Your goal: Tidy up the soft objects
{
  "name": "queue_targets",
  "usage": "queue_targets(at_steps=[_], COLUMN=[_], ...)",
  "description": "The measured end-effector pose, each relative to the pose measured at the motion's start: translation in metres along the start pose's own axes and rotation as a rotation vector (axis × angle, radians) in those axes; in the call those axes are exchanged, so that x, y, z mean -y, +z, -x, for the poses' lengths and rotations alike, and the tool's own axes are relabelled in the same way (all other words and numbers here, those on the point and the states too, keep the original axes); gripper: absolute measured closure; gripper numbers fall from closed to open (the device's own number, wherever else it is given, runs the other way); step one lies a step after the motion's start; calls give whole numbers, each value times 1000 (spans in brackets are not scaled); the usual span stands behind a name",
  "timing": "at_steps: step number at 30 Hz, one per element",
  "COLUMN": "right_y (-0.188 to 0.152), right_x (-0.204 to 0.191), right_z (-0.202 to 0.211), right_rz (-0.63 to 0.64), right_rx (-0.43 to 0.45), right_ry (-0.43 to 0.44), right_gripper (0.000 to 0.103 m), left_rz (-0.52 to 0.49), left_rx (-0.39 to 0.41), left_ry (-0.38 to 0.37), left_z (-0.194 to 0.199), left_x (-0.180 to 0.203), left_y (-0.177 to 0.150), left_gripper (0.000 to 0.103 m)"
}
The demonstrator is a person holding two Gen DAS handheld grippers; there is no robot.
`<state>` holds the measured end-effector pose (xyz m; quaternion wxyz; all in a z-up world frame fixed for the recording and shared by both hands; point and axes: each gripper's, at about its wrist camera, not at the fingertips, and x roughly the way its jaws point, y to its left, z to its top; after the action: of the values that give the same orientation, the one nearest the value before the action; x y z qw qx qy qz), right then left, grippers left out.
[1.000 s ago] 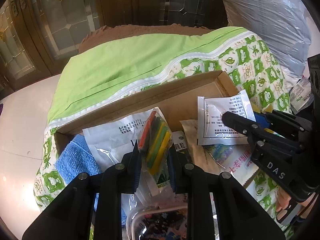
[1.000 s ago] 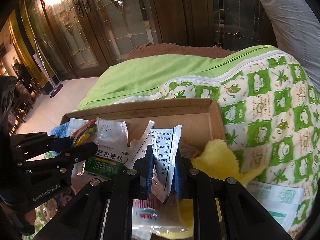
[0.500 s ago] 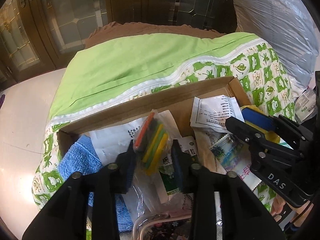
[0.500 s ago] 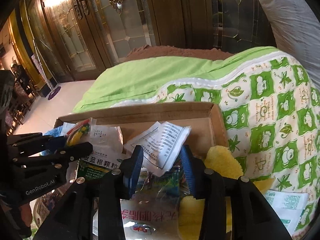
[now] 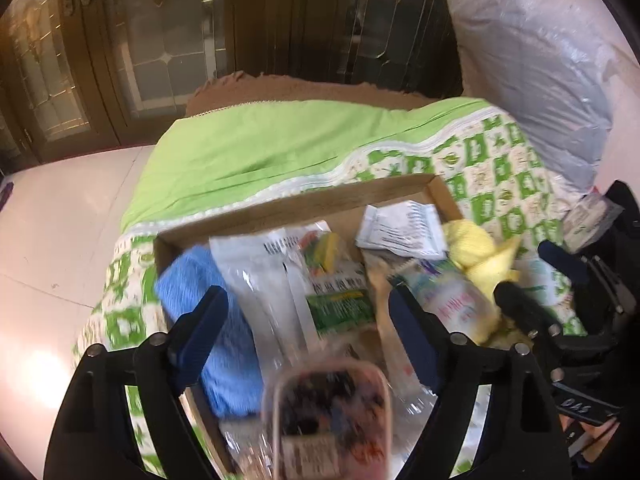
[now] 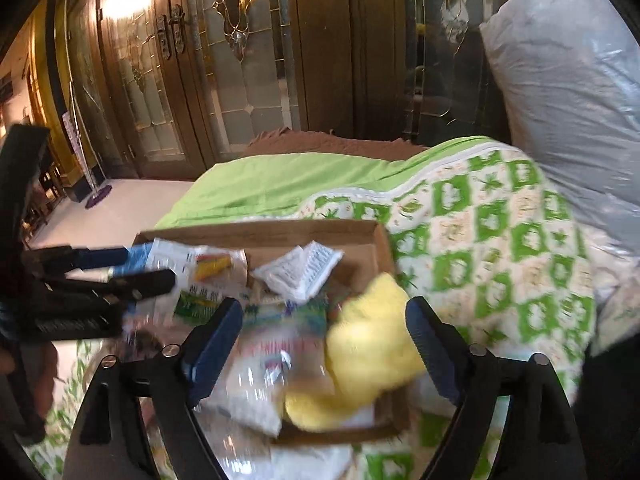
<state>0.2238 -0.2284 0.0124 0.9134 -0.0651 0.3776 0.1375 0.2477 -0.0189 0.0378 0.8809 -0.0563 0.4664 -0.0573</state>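
A: Entry, both wrist views. Shallow brown cardboard box point(image 5: 400, 190) sits on a quilted bedcover, plain lime green at the far part and printed with green-and-cream squares nearer point(image 6: 500, 248). Surface looks like a bed; I cannot confirm it.

B: Contents?

A: A fluffy blue towel point(image 5: 224, 320) against the box's left wall. A fluffy yellow cloth point(image 6: 372, 344) in the right end, bunched. Between them are flat, glossy packets: a white printed sachet point(image 6: 300, 272) lying on top near the far wall, a clear bag with red, yellow and green strips inside point(image 5: 320, 248), and a green-labelled packet point(image 5: 340, 304). Print is too blurred to read.

B: Fingers?

A: Left gripper point(image 5: 308, 332): jaws have just been opening, now spread wide above the packets, nothing pressed between them. Right gripper point(image 6: 324, 340): jaws likewise just opened, spread over the yellow cloth and a clear packet, gripping neither. Each gripper shows at the edge of the other's view.

B: Hard to make out?

A: A rounded clear plastic container with dark, speckled contents point(image 5: 332, 412) at the bottom of the left view, smeared by motion. The box's near wall is partly cut off by the grippers. A large grey plastic-wrapped bundle point(image 6: 568, 92) stands behind the bedcover, with dark wooden doors with leaded glass point(image 6: 240, 60) beyond.
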Motion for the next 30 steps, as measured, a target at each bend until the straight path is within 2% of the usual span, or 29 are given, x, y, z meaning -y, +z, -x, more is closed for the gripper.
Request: queue_targets(at_steps=[2,5,11,17,21,25,30], right_y=[-12,-32,-56,-72,-94,-112,-120], right_x=[-3,-7,-26,-43,-40,-37,-39], right_z=[16,40,83,130,156,170,188], right_rz=[27,42,54,55,-17,-57,-62], right_rx=[-1,2,-25,-28,-30,-29,-22], right_ry=[-21,-28,3,18,32,18,-2], right_gripper=[9,8,2,1,0,0,0], left_rz=[20,31,21,34,22,-10,13], left_rx=[9,22,63,130,214,262,278], left_ry=[-34,-68,-56,12,108,199,210], left_z=[12,29,62,90,107,121,133], left_x=[1,7,22,27,32,35,31], left_y=[-12,-36,-90,-137,-167,-184,-194], left_gripper=[20,20,19,19,19,19,19])
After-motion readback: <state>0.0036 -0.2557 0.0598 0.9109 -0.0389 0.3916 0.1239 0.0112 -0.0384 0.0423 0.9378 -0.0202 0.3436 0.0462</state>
